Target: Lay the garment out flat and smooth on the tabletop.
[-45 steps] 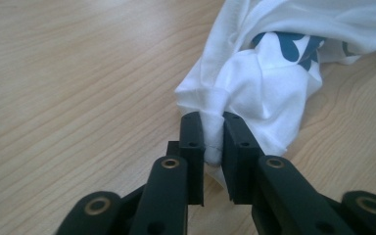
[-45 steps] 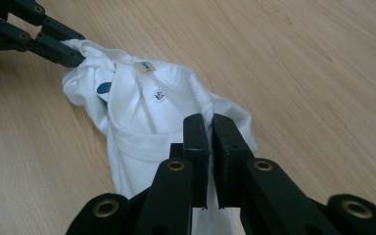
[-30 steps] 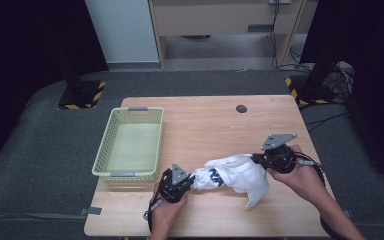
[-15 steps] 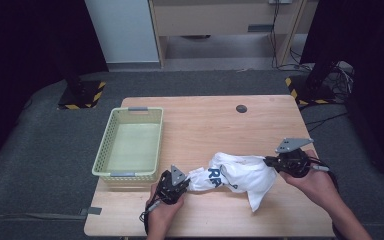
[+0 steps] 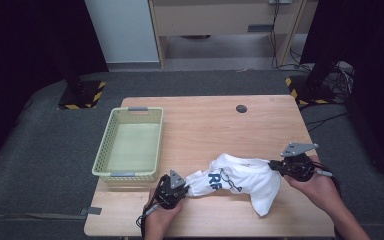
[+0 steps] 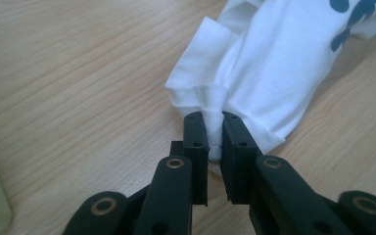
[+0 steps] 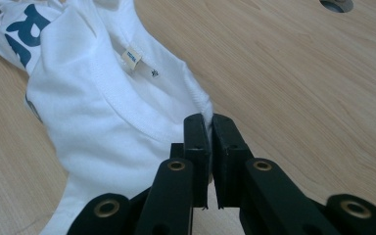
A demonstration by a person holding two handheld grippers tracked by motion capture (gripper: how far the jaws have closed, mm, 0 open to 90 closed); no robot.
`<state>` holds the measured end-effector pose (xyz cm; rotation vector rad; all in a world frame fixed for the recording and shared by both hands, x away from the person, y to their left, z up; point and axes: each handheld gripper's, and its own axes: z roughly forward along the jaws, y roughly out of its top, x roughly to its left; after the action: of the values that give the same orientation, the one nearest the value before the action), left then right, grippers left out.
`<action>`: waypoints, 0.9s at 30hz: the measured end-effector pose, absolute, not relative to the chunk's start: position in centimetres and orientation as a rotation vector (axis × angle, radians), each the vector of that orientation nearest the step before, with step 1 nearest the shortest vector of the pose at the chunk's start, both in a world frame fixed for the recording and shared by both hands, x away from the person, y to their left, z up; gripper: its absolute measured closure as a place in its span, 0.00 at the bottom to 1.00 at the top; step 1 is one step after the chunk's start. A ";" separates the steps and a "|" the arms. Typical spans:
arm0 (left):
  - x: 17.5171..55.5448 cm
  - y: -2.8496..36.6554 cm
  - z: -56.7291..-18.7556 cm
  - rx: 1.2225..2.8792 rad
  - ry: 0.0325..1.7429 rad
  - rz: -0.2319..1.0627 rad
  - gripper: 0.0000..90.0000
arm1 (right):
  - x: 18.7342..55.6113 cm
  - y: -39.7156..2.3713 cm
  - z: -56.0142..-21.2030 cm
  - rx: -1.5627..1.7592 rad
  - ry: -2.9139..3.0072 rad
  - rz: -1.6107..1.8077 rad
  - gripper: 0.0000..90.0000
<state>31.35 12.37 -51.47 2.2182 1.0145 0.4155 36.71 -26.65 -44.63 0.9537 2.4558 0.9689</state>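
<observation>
A white T-shirt (image 5: 240, 178) with dark blue lettering lies bunched and stretched across the near part of the wooden table (image 5: 205, 120). My left gripper (image 5: 180, 189) is shut on the shirt's left end; in the left gripper view (image 6: 215, 128) a fold of white fabric (image 6: 254, 73) is pinched between the jaws. My right gripper (image 5: 279, 167) is shut on the shirt's right end; in the right gripper view (image 7: 209, 128) it clamps the cloth's edge near the collar and label (image 7: 131, 57). A loose flap hangs toward the front edge.
A pale green plastic basket (image 5: 131, 145) stands on the table's left side, close to my left gripper. A round cable hole (image 5: 241, 108) sits near the far edge. Beyond the table are a cabinet and black stands with cables on grey floor.
My right gripper has moved rightward and a little toward the near edge, pulling the shirt out longer across the table. The left gripper has stayed in place.
</observation>
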 end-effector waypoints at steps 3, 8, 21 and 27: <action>31.2 11.8 -51.5 2.230 0.992 0.414 0.88 | 36.9 -26.6 -44.4 0.952 2.452 0.967 0.96; 30.9 11.4 -50.7 2.198 0.981 0.402 0.65 | 36.7 -26.4 -44.3 0.944 2.448 0.980 0.96; 30.9 9.1 -48.7 2.189 0.876 0.387 0.54 | 36.0 -26.2 -44.5 0.927 2.436 1.039 0.95; 32.0 8.6 -47.5 2.154 0.863 0.392 0.56 | 35.9 -26.2 -44.6 0.921 2.441 1.053 0.95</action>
<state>31.99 8.65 -47.53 2.1540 0.8625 0.3920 35.89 -26.19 -44.65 0.9209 2.4410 1.0534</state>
